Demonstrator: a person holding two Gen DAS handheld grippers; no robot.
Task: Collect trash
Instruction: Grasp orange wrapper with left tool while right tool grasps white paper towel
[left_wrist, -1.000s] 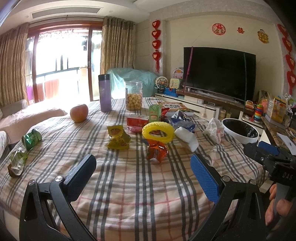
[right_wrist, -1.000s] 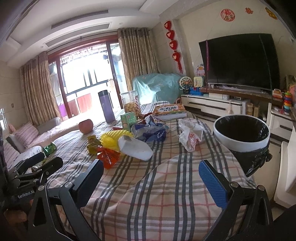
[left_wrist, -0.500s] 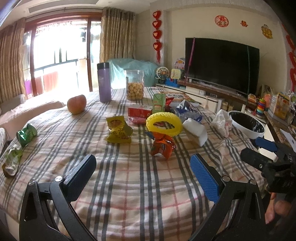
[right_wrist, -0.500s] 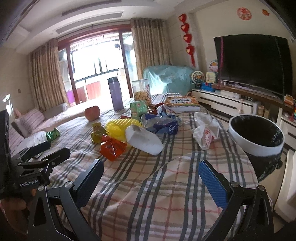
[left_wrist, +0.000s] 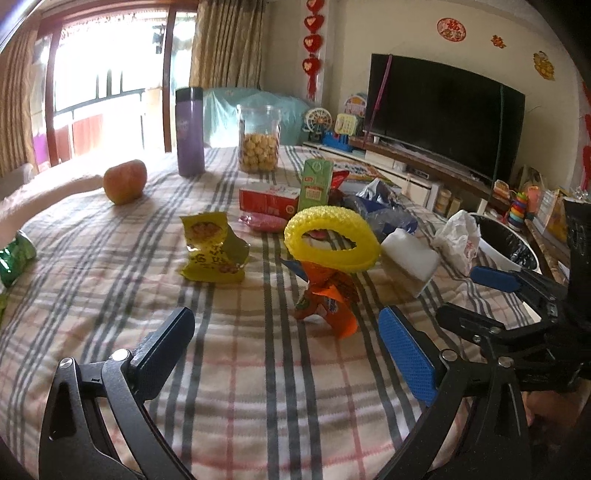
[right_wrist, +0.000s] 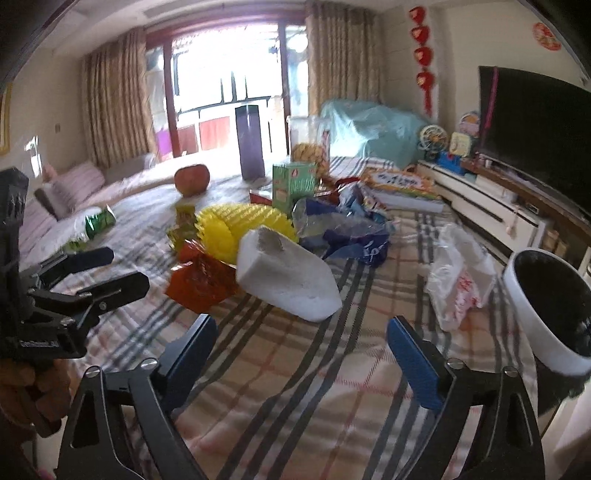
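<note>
Left claw (left_wrist: 284, 341) wide, empty; orange wrapper (left_wrist: 327, 301) just ahead. Right claw (right_wrist: 301, 350) wide; white block (right_wrist: 288, 278) ahead.

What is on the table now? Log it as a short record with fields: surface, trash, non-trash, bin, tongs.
surface: table under a plaid cloth
trash: orange wrapper, yellow wrapper, white foam block, white plastic bag
non-trash: apple, purple bottle, snack jar
bin: black-lined trash bin off the table's right edge
tongs: left tongs open, empty; right tongs open, empty
</note>
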